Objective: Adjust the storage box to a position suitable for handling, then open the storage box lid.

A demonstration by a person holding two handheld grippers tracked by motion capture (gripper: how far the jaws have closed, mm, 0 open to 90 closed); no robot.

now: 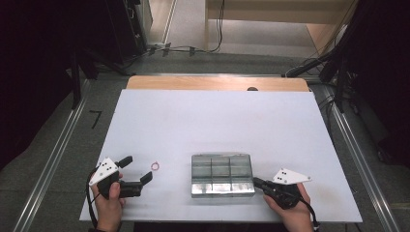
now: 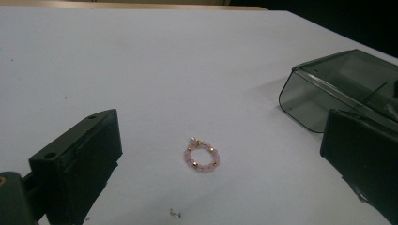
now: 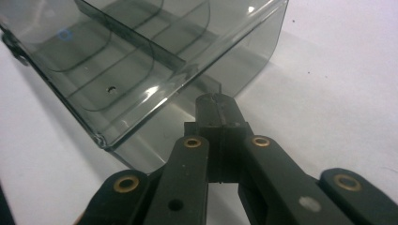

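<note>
So we've got the left tool (image 2: 220, 154) spread wide open with nothing in it, the ring (image 2: 202, 156) lying on the desk (image 1: 217, 121) right between its jaws, lined up for a pinch. Right tool (image 3: 218, 105) is fully closed, empty, tip touching the box (image 3: 141, 61), probably to brace it.

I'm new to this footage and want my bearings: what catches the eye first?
A smoky clear compartment box sits near the front edge of the white table. The right gripper, fingers shut, is at its right corner. Left of the box a small pink bead ring lies ahead of the open left gripper.
</note>
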